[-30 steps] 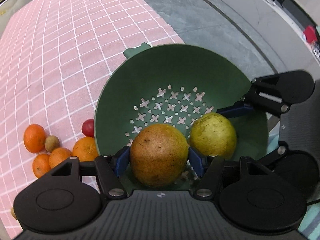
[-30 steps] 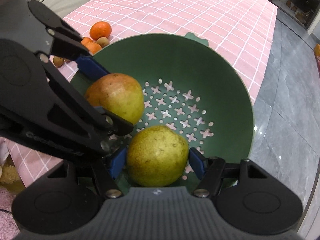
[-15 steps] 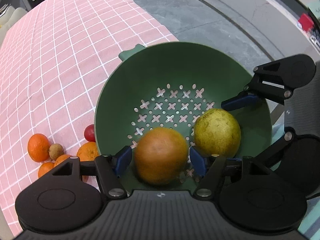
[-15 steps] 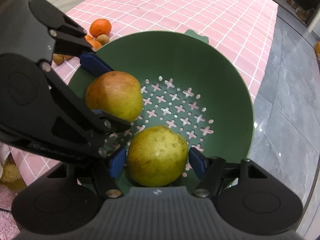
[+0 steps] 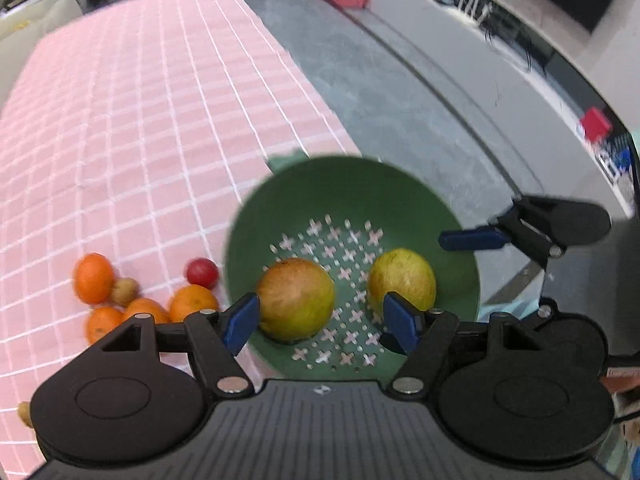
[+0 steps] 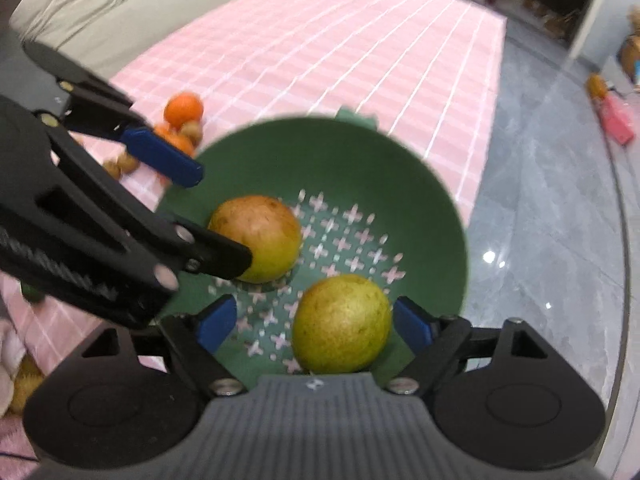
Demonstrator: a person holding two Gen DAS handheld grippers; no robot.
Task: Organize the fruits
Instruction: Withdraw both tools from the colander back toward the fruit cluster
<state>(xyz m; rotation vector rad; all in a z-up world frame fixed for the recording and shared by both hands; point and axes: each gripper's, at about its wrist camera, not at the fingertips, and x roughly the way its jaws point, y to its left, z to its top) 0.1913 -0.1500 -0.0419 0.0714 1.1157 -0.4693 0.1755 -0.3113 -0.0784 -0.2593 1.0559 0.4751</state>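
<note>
Fruits: two pears (image 5: 295, 299) (image 5: 401, 279) lie in green colander (image 5: 460, 248); oranges (image 5: 192, 303) wait left on cloth. My left hand-held gripper (image 5: 320, 318) and right hand-held gripper (image 6: 316, 326) gape wide, empty. Left sits nearer oranges.

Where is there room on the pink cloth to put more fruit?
The pink checked cloth is bare beyond the green colander. It is crowded left of the colander, where the oranges and the small red fruit cluster.
</note>
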